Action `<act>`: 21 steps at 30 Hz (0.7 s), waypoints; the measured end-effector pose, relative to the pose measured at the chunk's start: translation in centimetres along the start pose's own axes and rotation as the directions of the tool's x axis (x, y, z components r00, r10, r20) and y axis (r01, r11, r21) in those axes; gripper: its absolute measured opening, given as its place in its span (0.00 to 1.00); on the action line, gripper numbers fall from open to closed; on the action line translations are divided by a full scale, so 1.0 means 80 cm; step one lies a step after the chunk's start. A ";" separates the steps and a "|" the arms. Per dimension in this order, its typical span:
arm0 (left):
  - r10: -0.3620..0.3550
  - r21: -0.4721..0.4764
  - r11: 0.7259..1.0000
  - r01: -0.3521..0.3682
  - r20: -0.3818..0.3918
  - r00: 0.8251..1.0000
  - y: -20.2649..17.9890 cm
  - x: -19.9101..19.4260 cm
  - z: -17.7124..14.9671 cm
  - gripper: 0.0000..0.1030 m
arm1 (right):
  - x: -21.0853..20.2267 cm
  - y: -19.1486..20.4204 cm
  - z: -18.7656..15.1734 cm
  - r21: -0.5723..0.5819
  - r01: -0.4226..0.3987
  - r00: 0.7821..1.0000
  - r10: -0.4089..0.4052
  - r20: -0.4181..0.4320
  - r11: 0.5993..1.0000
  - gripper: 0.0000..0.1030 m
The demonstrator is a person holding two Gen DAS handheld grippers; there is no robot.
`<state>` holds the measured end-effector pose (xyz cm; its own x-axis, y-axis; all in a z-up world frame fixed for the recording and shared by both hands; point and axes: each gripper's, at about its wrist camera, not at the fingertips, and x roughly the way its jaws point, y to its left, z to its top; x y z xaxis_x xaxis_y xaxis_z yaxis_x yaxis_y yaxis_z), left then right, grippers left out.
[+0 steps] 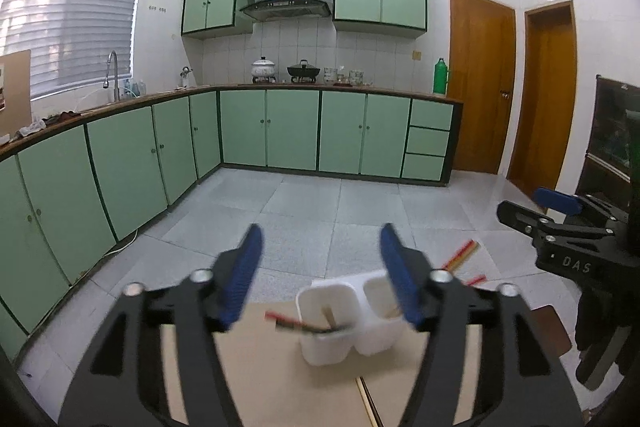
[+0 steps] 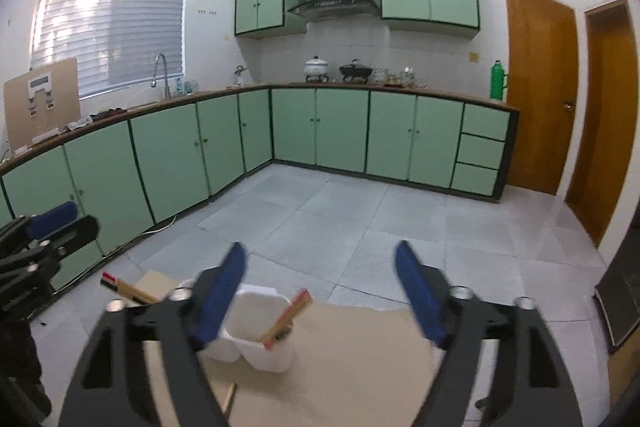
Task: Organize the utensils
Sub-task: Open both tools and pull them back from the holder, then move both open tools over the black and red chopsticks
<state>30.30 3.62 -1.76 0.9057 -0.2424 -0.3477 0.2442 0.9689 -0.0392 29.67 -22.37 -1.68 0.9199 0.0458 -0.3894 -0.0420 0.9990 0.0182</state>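
Note:
A white two-compartment utensil holder (image 1: 348, 323) stands on a tan tabletop (image 1: 260, 367). Red-tipped wooden chopsticks (image 1: 304, 325) lean in its left compartment, and more chopsticks (image 1: 462, 255) stick out from the right one. My left gripper (image 1: 320, 275) is open and empty, above and behind the holder. In the right wrist view the holder (image 2: 260, 335) has chopsticks (image 2: 288, 319) leaning in the near compartment and others (image 2: 124, 287) pointing left. My right gripper (image 2: 320, 291) is open and empty above the holder. Each gripper shows in the other's view (image 1: 560, 219) (image 2: 48, 231).
A loose chopstick (image 1: 370, 403) lies on the tabletop near the front edge; it also shows in the right wrist view (image 2: 230, 397). Green kitchen cabinets (image 1: 280, 131), a grey tile floor (image 1: 320, 211) and wooden doors (image 1: 480, 83) lie beyond the table.

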 end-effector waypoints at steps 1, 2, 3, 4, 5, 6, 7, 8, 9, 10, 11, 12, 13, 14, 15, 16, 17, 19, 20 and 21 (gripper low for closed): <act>-0.002 -0.004 1.000 0.002 0.003 1.000 0.000 -0.009 -0.007 0.68 | -0.008 0.000 -0.005 0.000 0.002 1.000 -0.002 0.007 1.000 0.85; -0.004 -0.007 1.000 0.004 0.005 1.000 -0.001 -0.017 -0.014 0.71 | -0.023 -0.001 -0.015 0.002 0.003 1.000 -0.003 0.013 1.000 0.89; -0.005 -0.011 1.000 0.005 -0.001 1.000 -0.001 -0.030 -0.028 0.74 | -0.030 -0.002 -0.021 0.004 0.001 1.000 -0.001 0.015 1.000 0.92; -0.007 -0.015 1.000 0.007 -0.007 1.000 -0.001 -0.037 -0.038 0.75 | -0.039 -0.002 -0.029 0.005 -0.005 1.000 0.005 0.016 1.000 0.94; -0.008 -0.018 1.000 0.008 -0.014 1.000 -0.002 -0.042 -0.046 0.76 | -0.051 -0.002 -0.041 0.008 -0.012 1.000 0.012 0.015 1.000 0.94; -0.011 -0.023 1.000 0.010 -0.030 1.000 -0.002 -0.051 -0.063 0.77 | -0.060 -0.001 -0.053 0.009 -0.017 1.000 0.017 0.011 1.000 0.94; -0.010 -0.025 1.000 0.009 -0.041 0.999 -0.003 -0.055 -0.073 0.78 | -0.065 -0.001 -0.060 0.009 -0.022 1.000 0.021 0.005 1.000 0.94; -0.008 -0.029 1.000 0.006 -0.055 0.998 -0.003 -0.060 -0.085 0.79 | -0.073 0.001 -0.075 0.011 -0.026 1.000 0.026 -0.007 1.000 0.94; -0.004 -0.036 0.999 0.001 -0.075 0.997 -0.002 -0.065 -0.101 0.80 | -0.078 0.002 -0.087 0.018 -0.026 0.999 0.027 -0.021 0.999 0.94; -0.003 -0.045 0.999 -0.002 -0.101 0.995 -0.001 -0.069 -0.116 0.80 | -0.081 0.002 -0.096 0.027 -0.028 0.999 0.029 -0.031 0.999 0.94; -0.003 -0.049 0.999 -0.003 -0.117 0.993 0.000 -0.072 -0.128 0.81 | -0.086 0.002 -0.110 0.041 -0.033 0.998 0.035 -0.047 0.999 0.94; 0.000 -0.051 0.999 -0.008 -0.143 0.990 0.001 -0.076 -0.144 0.81 | -0.090 0.002 -0.124 0.054 -0.034 0.997 0.037 -0.064 0.998 0.94; 0.010 -0.048 0.999 -0.019 -0.168 0.986 0.002 -0.080 -0.161 0.81 | -0.092 0.002 -0.134 0.065 -0.032 0.996 0.037 -0.079 0.997 0.94; 0.015 -0.044 0.999 -0.023 -0.181 0.983 0.002 -0.081 -0.169 0.81 | -0.094 0.002 -0.148 0.081 -0.028 0.994 0.036 -0.100 0.996 0.94; 0.024 -0.035 0.999 -0.032 -0.206 0.978 0.003 -0.084 -0.185 0.82 | -0.094 0.001 -0.161 0.099 -0.028 0.992 0.040 -0.123 0.995 0.94; 0.032 -0.029 0.999 -0.039 -0.230 0.973 0.004 -0.084 -0.196 0.82 | -0.094 -0.001 -0.170 0.111 -0.029 0.989 0.045 -0.141 0.993 0.94; 0.037 -0.025 0.999 -0.045 -0.258 0.965 0.005 -0.085 -0.212 0.82 | -0.093 -0.001 -0.184 0.125 -0.027 0.985 0.047 -0.165 0.992 0.94; 0.046 -0.020 0.998 -0.054 -0.294 0.955 0.007 -0.087 -0.232 0.82 | -0.090 -0.001 -0.209 0.127 -0.006 0.977 0.033 -0.209 0.992 0.94; 0.047 -0.017 0.998 -0.056 -0.313 0.949 0.008 -0.088 -0.242 0.82 | -0.089 0.000 -0.217 0.124 0.003 0.975 0.025 -0.222 0.992 0.94; 0.051 -0.015 0.998 -0.060 -0.329 0.943 0.010 -0.089 -0.250 0.82 | -0.088 0.001 -0.228 0.120 0.010 0.970 0.019 -0.241 0.993 0.94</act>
<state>17.14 7.07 -18.06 0.7525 -0.1625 -0.6382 0.1848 0.9823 -0.0323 16.06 -22.59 -15.71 0.7978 0.0637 -0.5995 0.0141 0.9921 0.1243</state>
